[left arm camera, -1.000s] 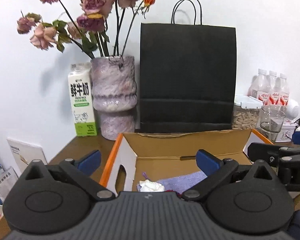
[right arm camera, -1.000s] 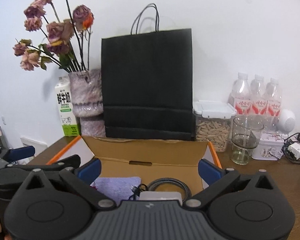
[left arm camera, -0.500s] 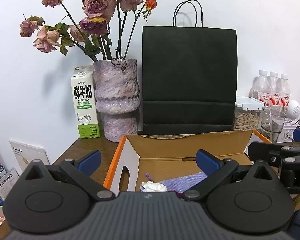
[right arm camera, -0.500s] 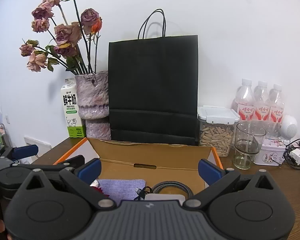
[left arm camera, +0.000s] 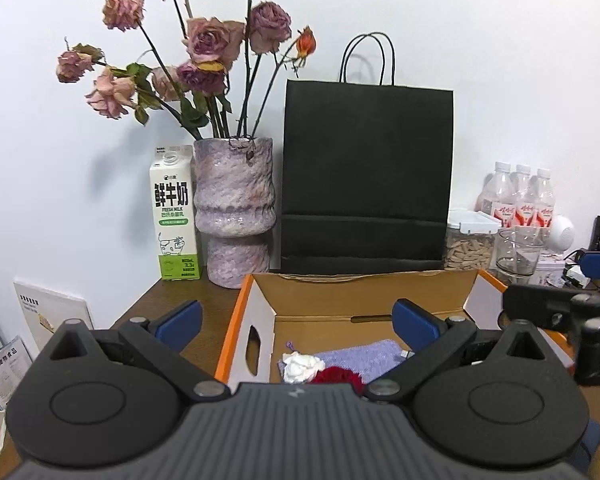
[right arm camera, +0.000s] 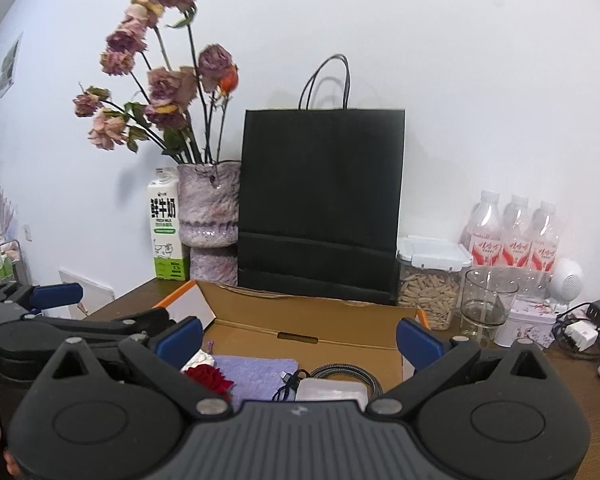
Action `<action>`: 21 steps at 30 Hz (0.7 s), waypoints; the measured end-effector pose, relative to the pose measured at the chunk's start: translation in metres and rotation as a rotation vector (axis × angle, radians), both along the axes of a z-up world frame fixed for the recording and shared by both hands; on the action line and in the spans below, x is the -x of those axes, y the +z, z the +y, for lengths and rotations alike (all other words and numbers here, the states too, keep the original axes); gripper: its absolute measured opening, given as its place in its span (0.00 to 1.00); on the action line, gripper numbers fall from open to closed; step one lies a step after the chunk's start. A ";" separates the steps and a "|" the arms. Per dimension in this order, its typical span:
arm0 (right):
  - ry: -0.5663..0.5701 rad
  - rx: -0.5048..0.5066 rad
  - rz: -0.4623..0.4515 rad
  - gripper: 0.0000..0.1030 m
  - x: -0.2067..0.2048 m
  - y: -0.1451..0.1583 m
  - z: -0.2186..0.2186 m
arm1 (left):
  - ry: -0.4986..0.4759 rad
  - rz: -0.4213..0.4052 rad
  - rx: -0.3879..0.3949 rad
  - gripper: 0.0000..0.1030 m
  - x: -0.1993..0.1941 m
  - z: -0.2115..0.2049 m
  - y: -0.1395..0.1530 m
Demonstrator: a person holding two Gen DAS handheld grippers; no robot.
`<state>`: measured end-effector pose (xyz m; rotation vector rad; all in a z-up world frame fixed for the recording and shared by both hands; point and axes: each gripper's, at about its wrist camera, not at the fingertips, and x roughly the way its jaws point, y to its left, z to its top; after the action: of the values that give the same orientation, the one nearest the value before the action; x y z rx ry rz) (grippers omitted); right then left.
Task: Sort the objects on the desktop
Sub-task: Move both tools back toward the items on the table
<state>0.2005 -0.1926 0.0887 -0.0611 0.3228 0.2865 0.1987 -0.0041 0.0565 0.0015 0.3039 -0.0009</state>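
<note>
An open cardboard box with orange edges (left arm camera: pixel 364 292) (right arm camera: pixel 312 312) stands on the wooden desk. Inside lie a purple cloth (left arm camera: pixel 364 356) (right arm camera: pixel 252 368), a white crumpled wad (left arm camera: pixel 300 364), a red fabric flower (left arm camera: pixel 336 374) (right arm camera: pixel 210 376), a braided cable (right arm camera: pixel 348 370) and a white flat case (right arm camera: pixel 332 390). My left gripper (left arm camera: pixel 296 320) is open and empty above the box's near left side. My right gripper (right arm camera: pixel 300 332) is open and empty above the box's near edge.
A black paper bag (left arm camera: pixel 366 176), a purple vase of dried roses (left arm camera: pixel 234 208) and a milk carton (left arm camera: pixel 174 212) stand behind the box. A lidded jar (right arm camera: pixel 430 280), a glass (right arm camera: pixel 486 304), water bottles (right arm camera: pixel 512 236) and a charger (right arm camera: pixel 582 332) stand at the right.
Both grippers have risen and pulled back a little, so more of the box's inside shows, including the red flower. Both stay open.
</note>
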 end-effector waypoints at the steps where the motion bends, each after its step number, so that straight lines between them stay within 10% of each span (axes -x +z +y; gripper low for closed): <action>1: 0.000 0.001 -0.002 1.00 0.005 0.000 -0.001 | -0.001 -0.002 0.003 1.00 0.005 0.002 0.000; 21: -0.057 0.032 0.116 1.00 0.091 -0.040 -0.045 | 0.038 0.064 -0.022 1.00 0.083 0.037 -0.024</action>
<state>0.1096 -0.2379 0.0490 -0.0671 0.4434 0.2289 0.1156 0.0334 0.0322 0.0179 0.3684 0.0405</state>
